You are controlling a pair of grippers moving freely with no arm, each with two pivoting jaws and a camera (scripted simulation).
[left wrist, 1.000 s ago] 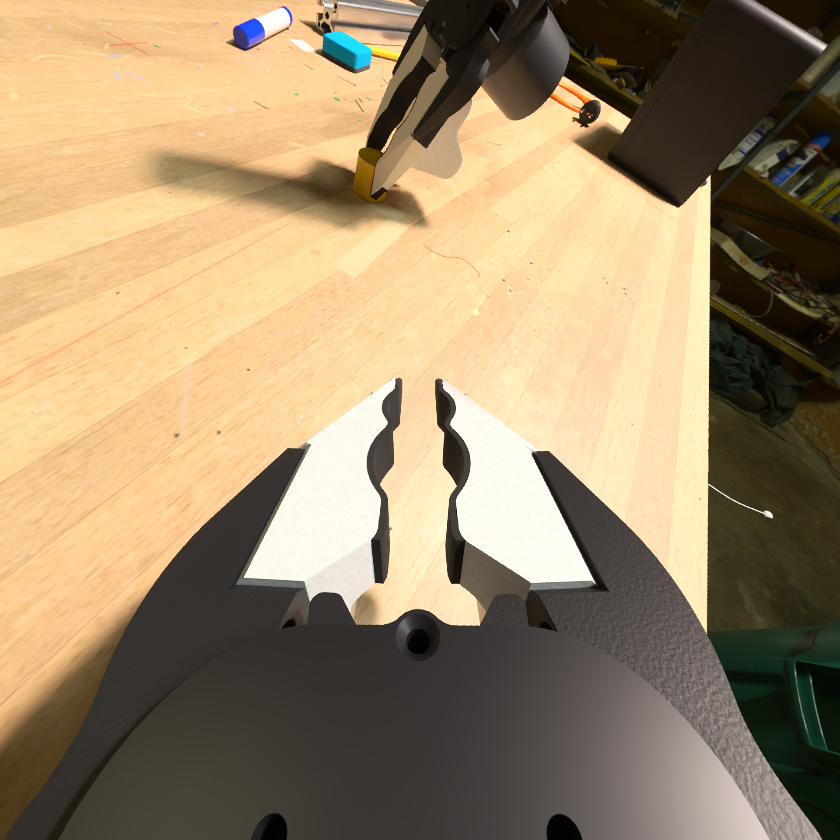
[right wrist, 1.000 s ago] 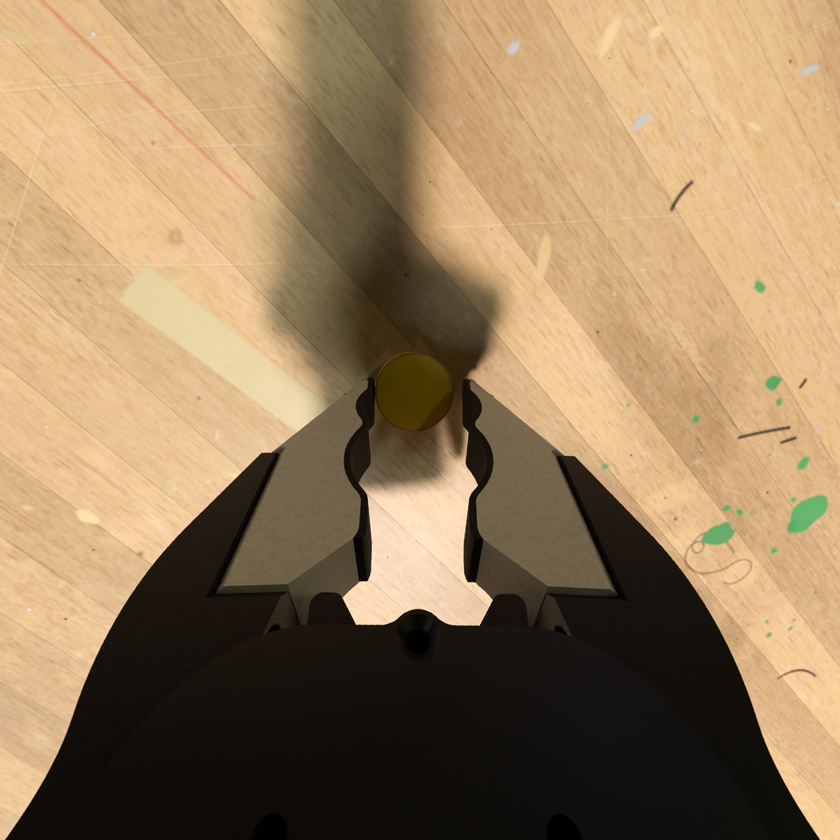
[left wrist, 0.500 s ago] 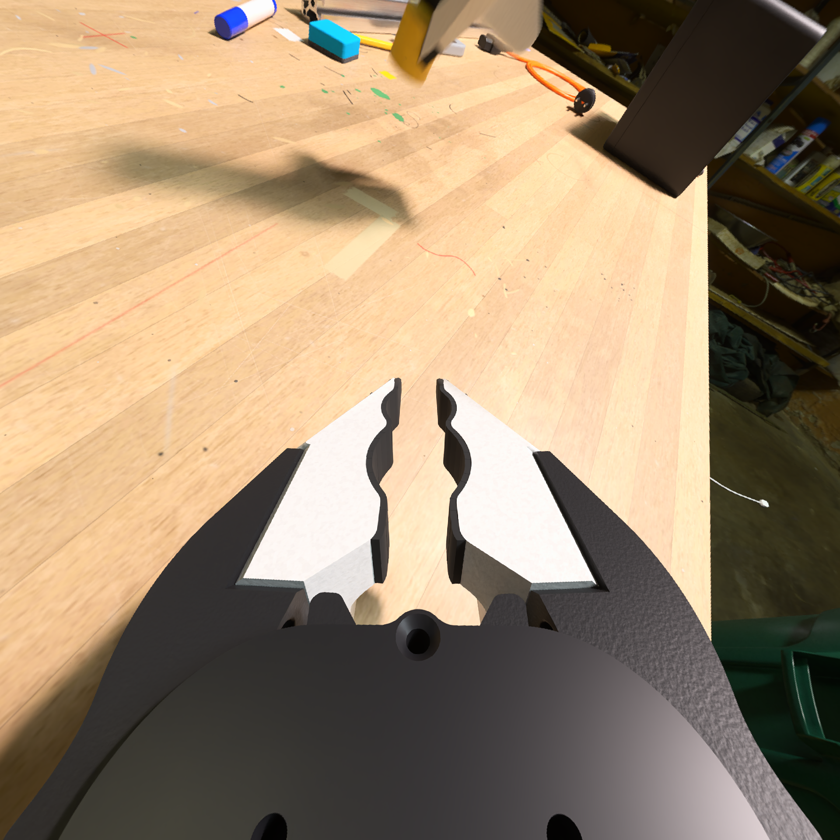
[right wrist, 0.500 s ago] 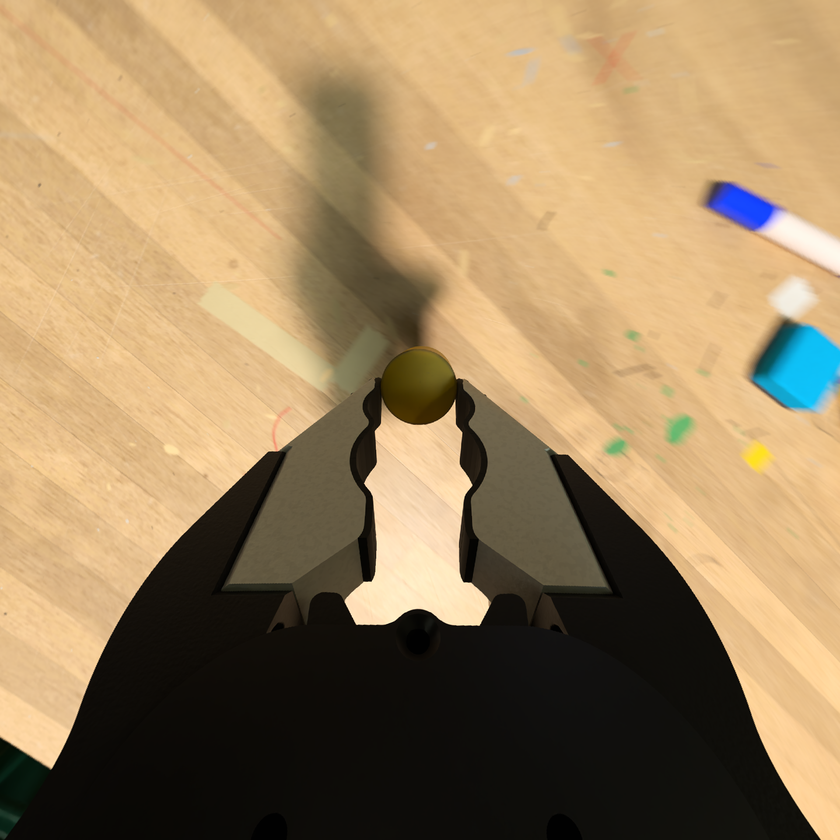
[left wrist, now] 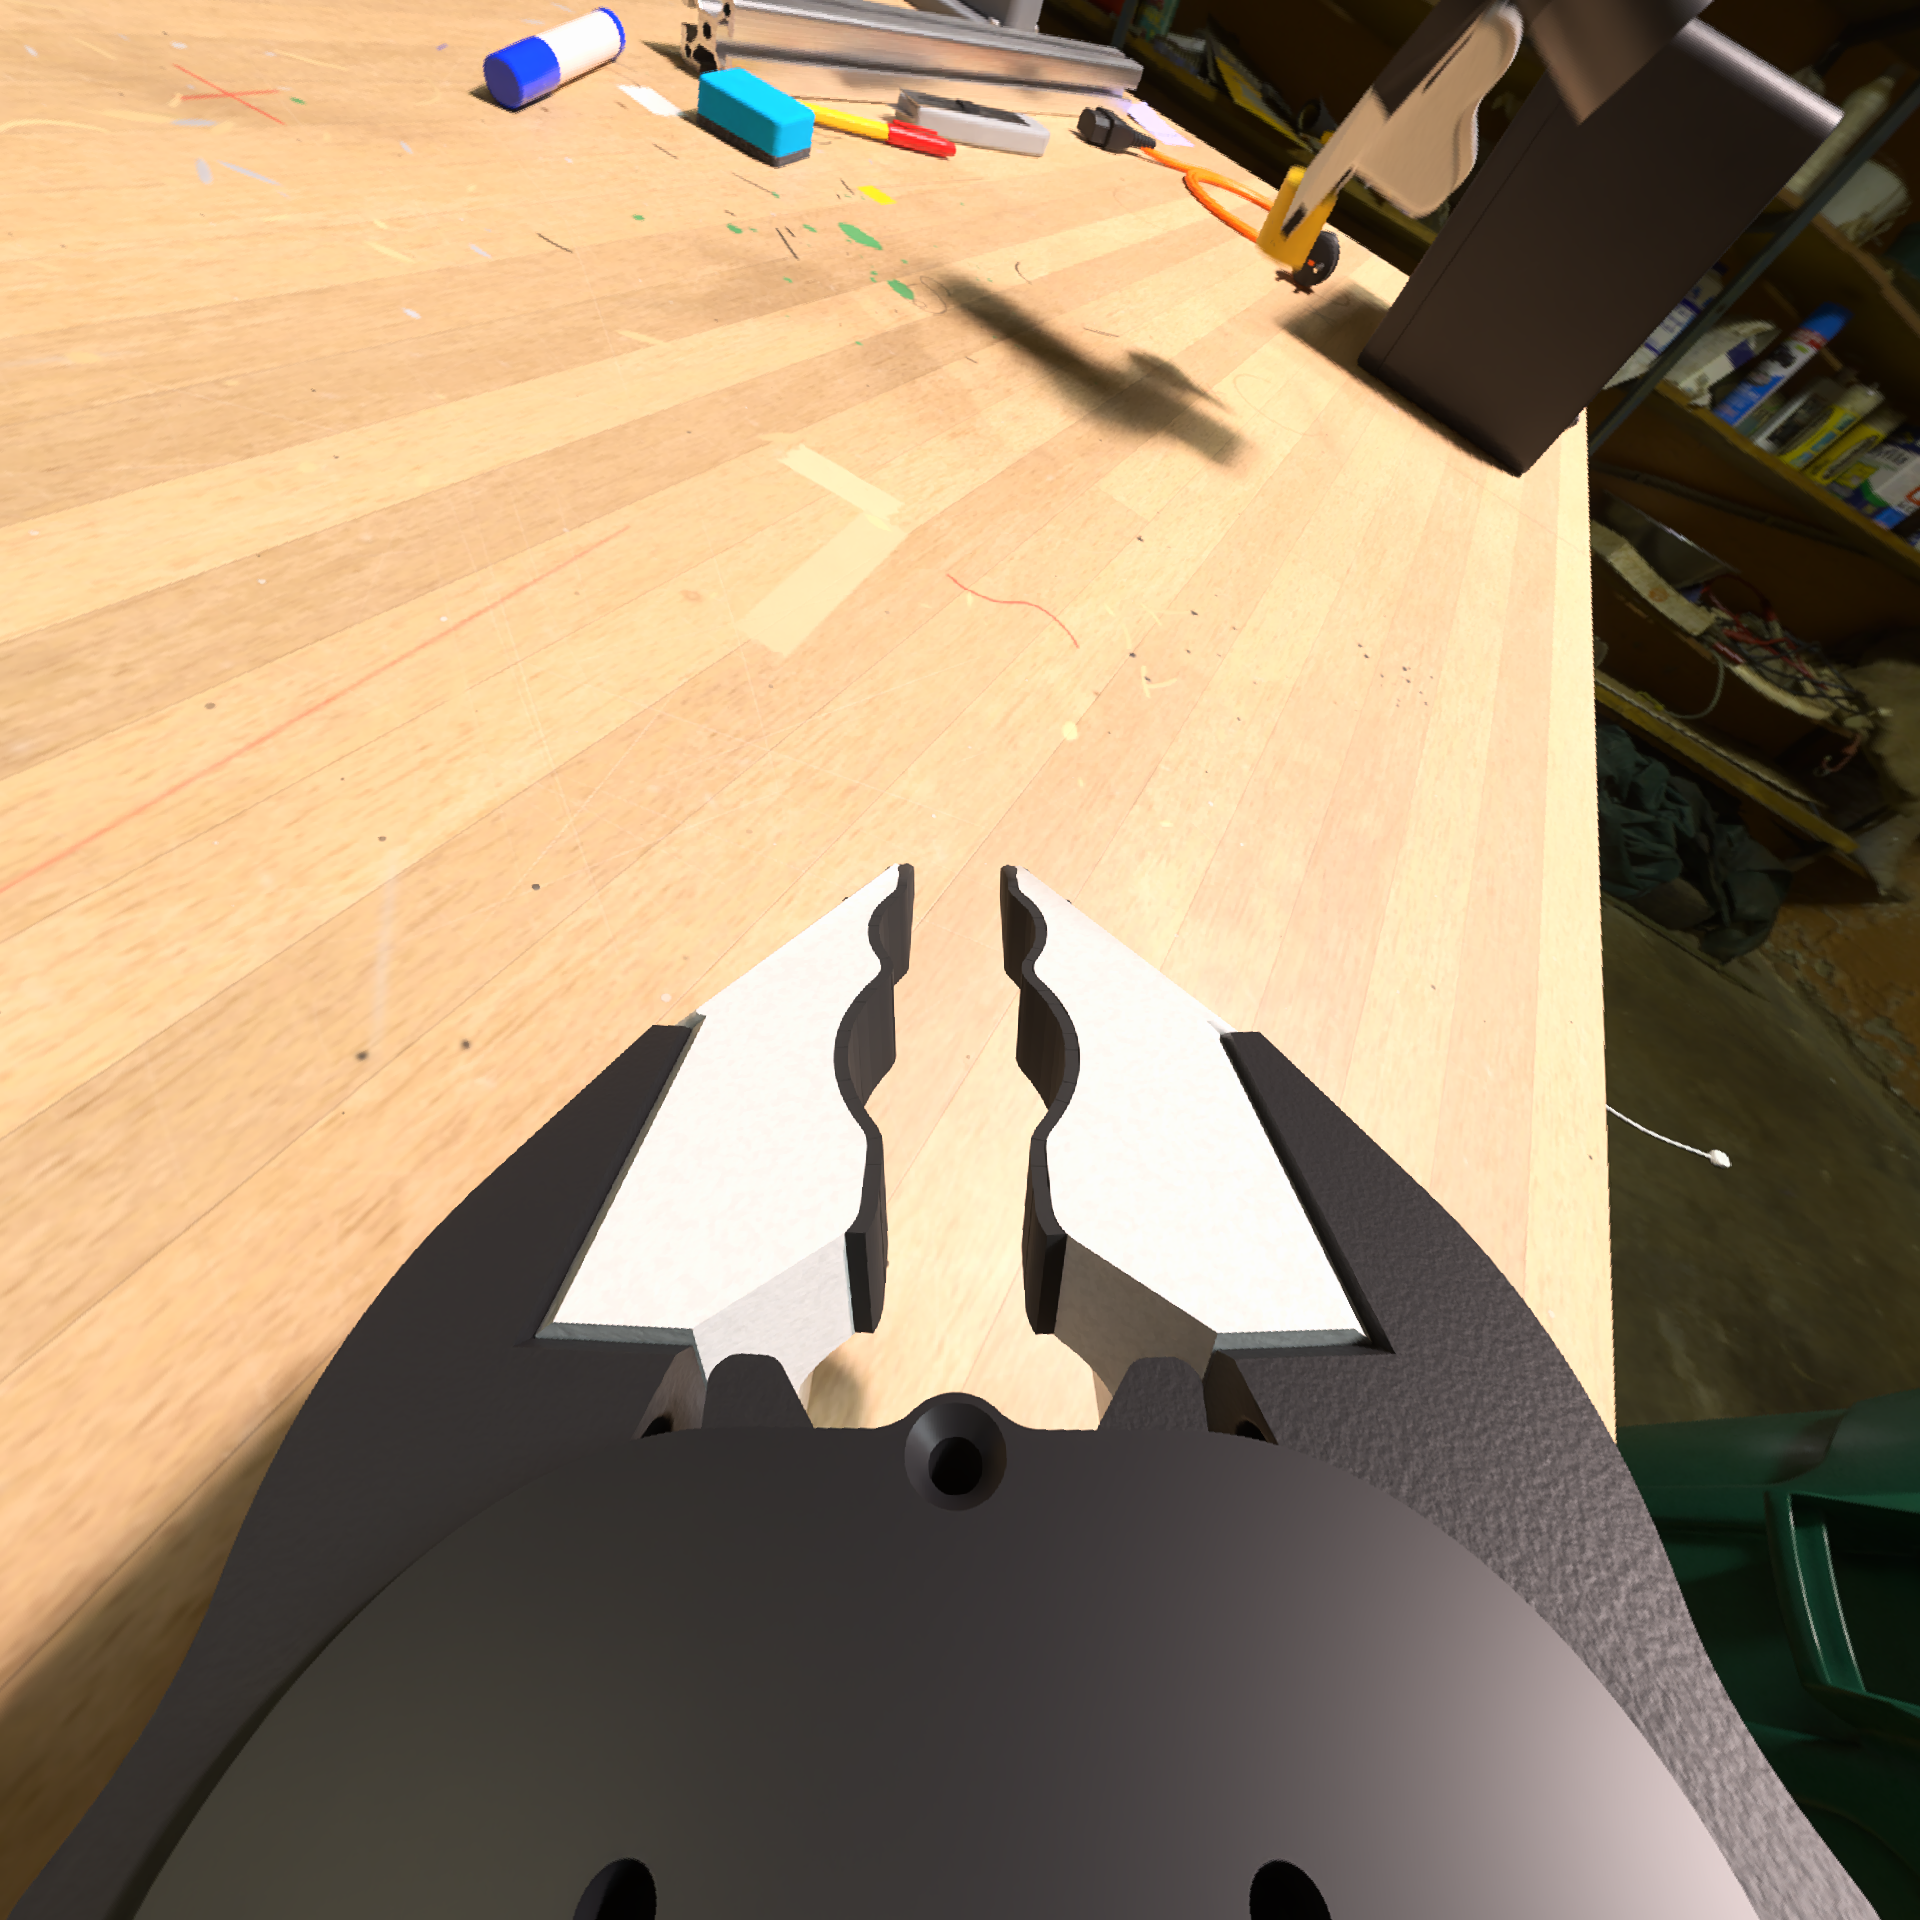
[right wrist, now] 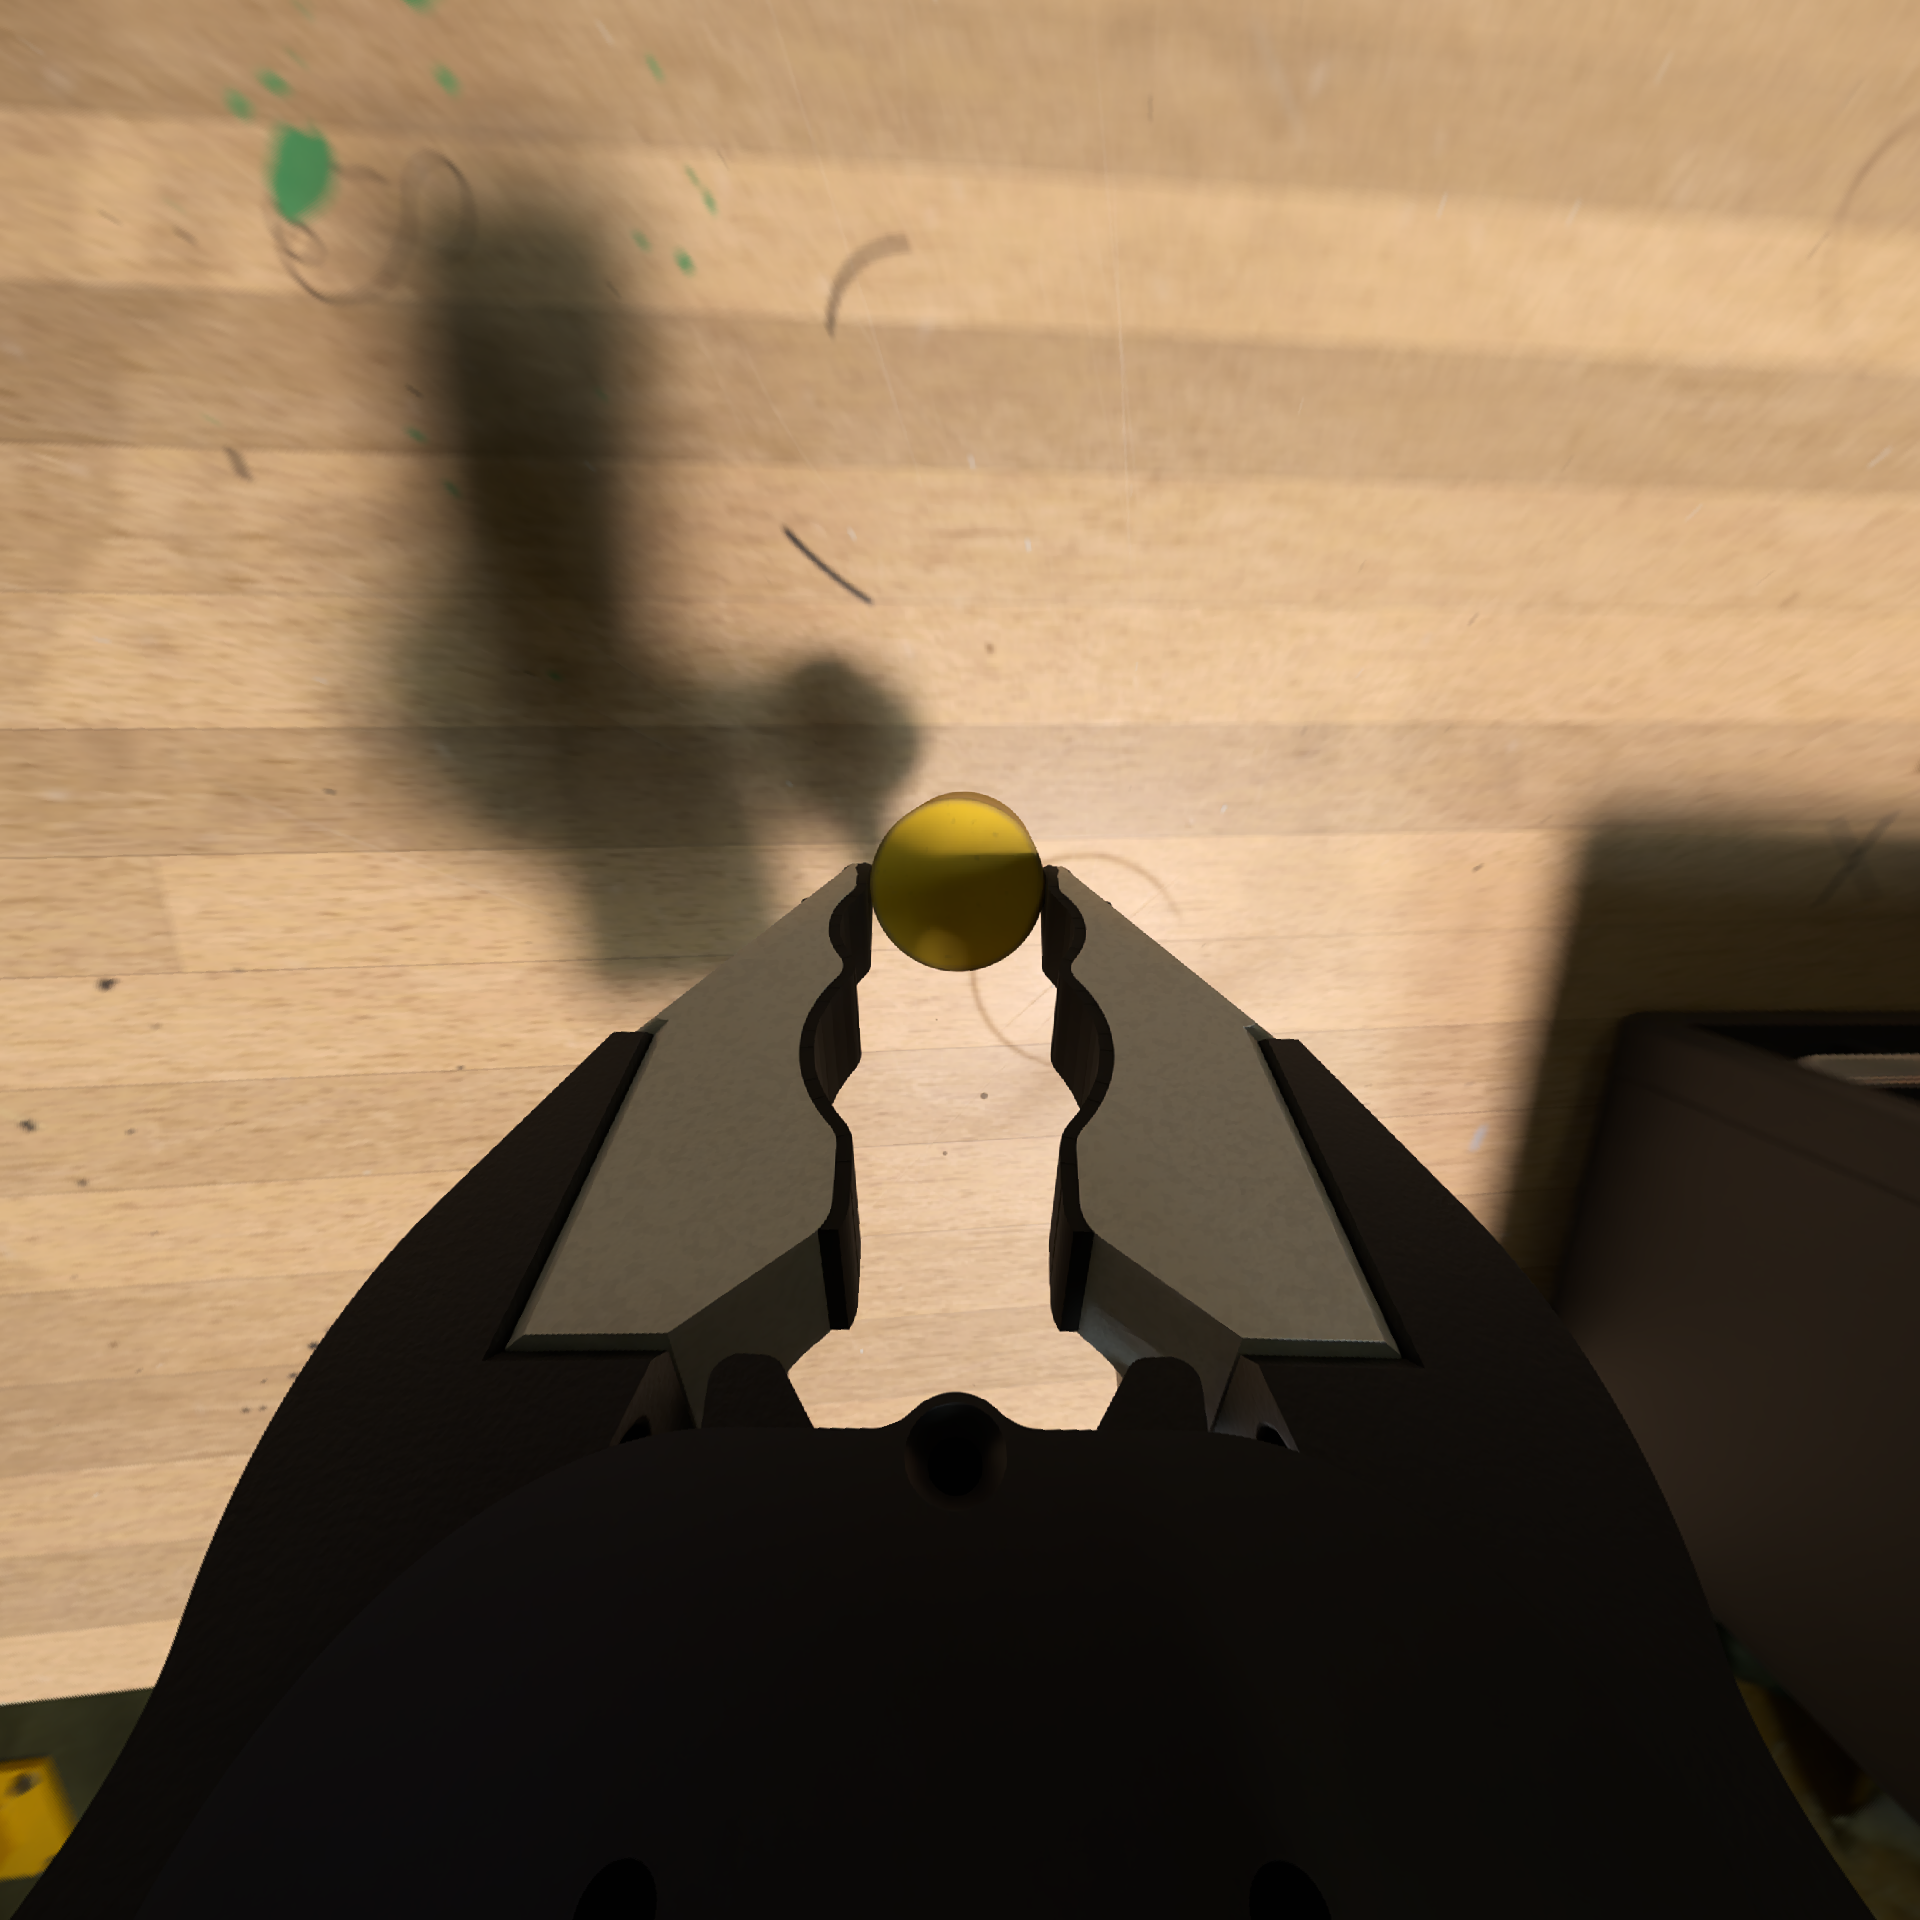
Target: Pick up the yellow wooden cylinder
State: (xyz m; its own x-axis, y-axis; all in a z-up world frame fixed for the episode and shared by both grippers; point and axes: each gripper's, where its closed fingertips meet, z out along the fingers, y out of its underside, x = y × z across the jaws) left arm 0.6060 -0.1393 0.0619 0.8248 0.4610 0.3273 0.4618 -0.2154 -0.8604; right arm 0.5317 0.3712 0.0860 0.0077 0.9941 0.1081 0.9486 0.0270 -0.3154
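Observation:
The yellow wooden cylinder (right wrist: 956, 883) is clamped end-on between my right gripper's (right wrist: 956, 875) fingertips, lifted well above the wooden table (right wrist: 1351, 623); its shadow falls on the boards below. In the left wrist view the right gripper (left wrist: 1297, 208) hangs in the air at the far right with the cylinder (left wrist: 1311, 234) in its tips. My left gripper (left wrist: 956, 883) hovers low over the table near the right edge, its jaws a narrow gap apart with nothing between them.
A blue-capped stick (left wrist: 556, 57), a cyan block (left wrist: 753, 114), a red-and-yellow marker (left wrist: 883, 130), a metal profile (left wrist: 914, 52) and an orange cable (left wrist: 1216, 192) lie at the far end. A dark box (left wrist: 1558, 260) stands at the far right. The table edge (left wrist: 1590, 831) borders a green bin (left wrist: 1818, 1558).
My right gripper closed on the cylinder, lifted it off the table and carried it up and to the right toward the dark box. The left gripper stayed put.

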